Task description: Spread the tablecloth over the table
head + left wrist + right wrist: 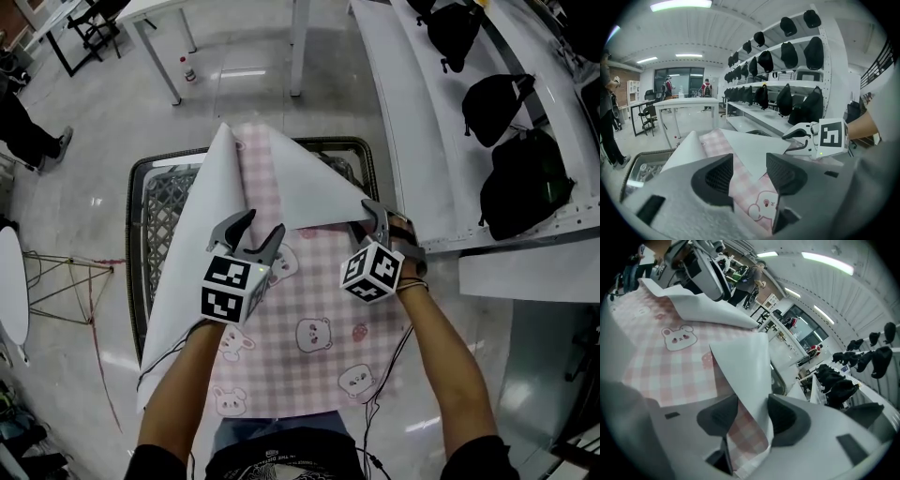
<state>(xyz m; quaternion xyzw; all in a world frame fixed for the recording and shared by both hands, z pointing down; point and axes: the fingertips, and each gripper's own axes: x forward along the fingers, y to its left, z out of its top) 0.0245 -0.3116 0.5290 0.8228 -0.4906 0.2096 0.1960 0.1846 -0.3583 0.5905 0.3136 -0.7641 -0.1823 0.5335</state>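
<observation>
The pink checked tablecloth with bear prints [319, 319] lies over the black-rimmed woven-top bench [141, 234] in front of you. Its two far corners are folded back, white side up, toward 12 o'clock. Your left gripper [264, 225] sits at the cloth's 9 o'clock side, its fingers half apart with pink cloth between them, not clamped. Your right gripper [364, 221], at 3 o'clock, has its fingers narrowed around a white fold without pressing it.
</observation>
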